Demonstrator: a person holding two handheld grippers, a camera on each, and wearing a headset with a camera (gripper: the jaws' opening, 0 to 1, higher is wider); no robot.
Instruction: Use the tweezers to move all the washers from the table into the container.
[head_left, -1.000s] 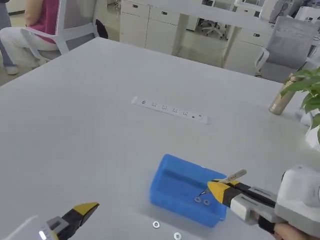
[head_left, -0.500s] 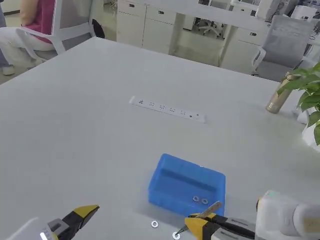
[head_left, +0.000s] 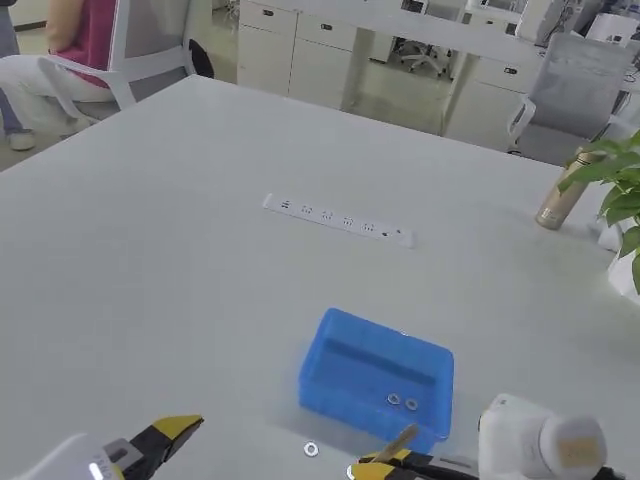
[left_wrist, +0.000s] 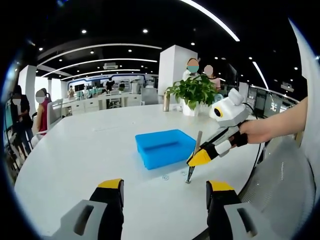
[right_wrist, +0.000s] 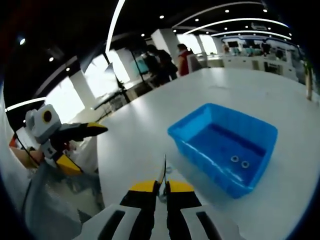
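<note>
While I hold the right gripper (right_wrist: 160, 186) low over the table (head_left: 200, 250), its jaws are pressed together on the tweezers (right_wrist: 161, 172), which project forward and down from between them. In the left gripper view, the tweezers' tips meet the table surface just ahead of the right gripper. I cannot tell whether they pinch a washer. The blue container (right_wrist: 220, 112) sits upright just beyond this gripper, ahead and to the right in its own view. Two washers (right_wrist: 234, 158) lie side by side on the container floor. One loose washer (head_left: 311, 449) lies on the table between the two grippers, near the container's front wall. The left gripper (left_wrist: 165, 186) hangs well to the left of the right gripper, with its jaws spread wide and nothing between them.
</note>
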